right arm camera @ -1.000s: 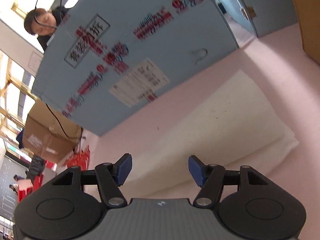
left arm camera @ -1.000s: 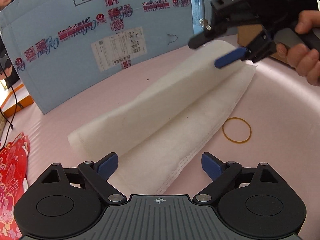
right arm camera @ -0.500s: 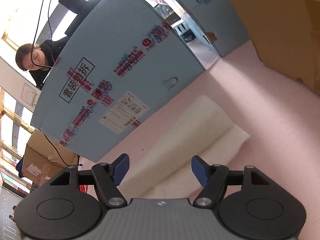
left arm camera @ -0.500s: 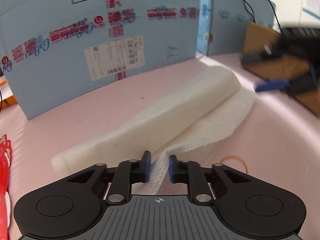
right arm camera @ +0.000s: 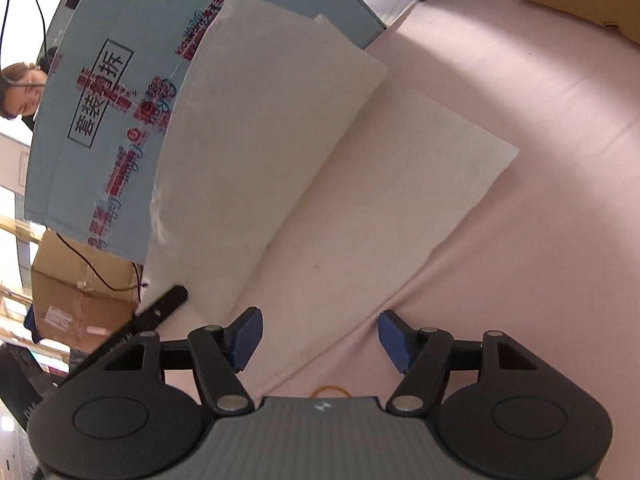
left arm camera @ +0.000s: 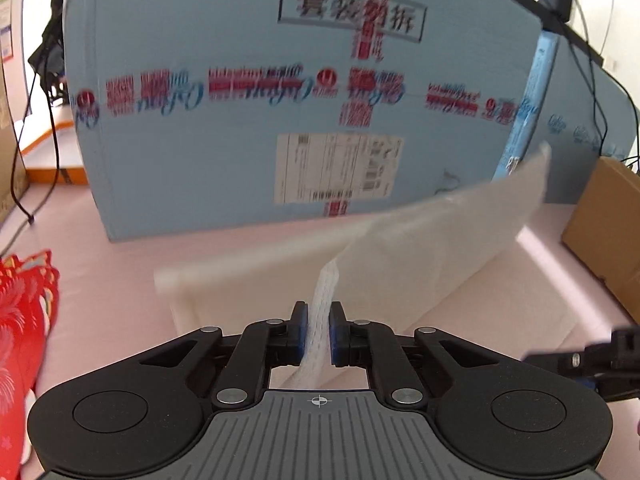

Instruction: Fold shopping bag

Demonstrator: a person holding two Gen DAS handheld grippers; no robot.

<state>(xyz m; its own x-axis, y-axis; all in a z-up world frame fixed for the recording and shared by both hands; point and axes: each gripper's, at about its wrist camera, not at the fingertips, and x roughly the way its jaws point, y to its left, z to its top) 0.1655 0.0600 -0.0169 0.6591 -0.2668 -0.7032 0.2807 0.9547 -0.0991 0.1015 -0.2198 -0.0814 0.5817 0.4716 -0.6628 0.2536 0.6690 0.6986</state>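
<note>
The white non-woven shopping bag [left arm camera: 432, 248] is part folded on the pink table. My left gripper [left arm camera: 319, 340] is shut on the bag's stitched edge and lifts one flap up off the table. In the right wrist view the raised flap [right arm camera: 256, 128] stands over the flat part of the bag [right arm camera: 400, 184]. My right gripper [right arm camera: 320, 340] is open and empty, just above the table near the bag's near edge. Part of the right gripper [left arm camera: 592, 364] shows at the lower right of the left wrist view.
A big light-blue cardboard box [left arm camera: 248, 152] stands behind the bag. A brown carton [left arm camera: 608, 220] is at the right. A red patterned item [left arm camera: 20, 320] lies at the left. A yellow rubber band [right arm camera: 331, 390] lies on the table under my right gripper.
My left gripper closed on the bag's stitched edge and raised the flap. My right gripper let go of the far end and swung down to the near side, still open.
</note>
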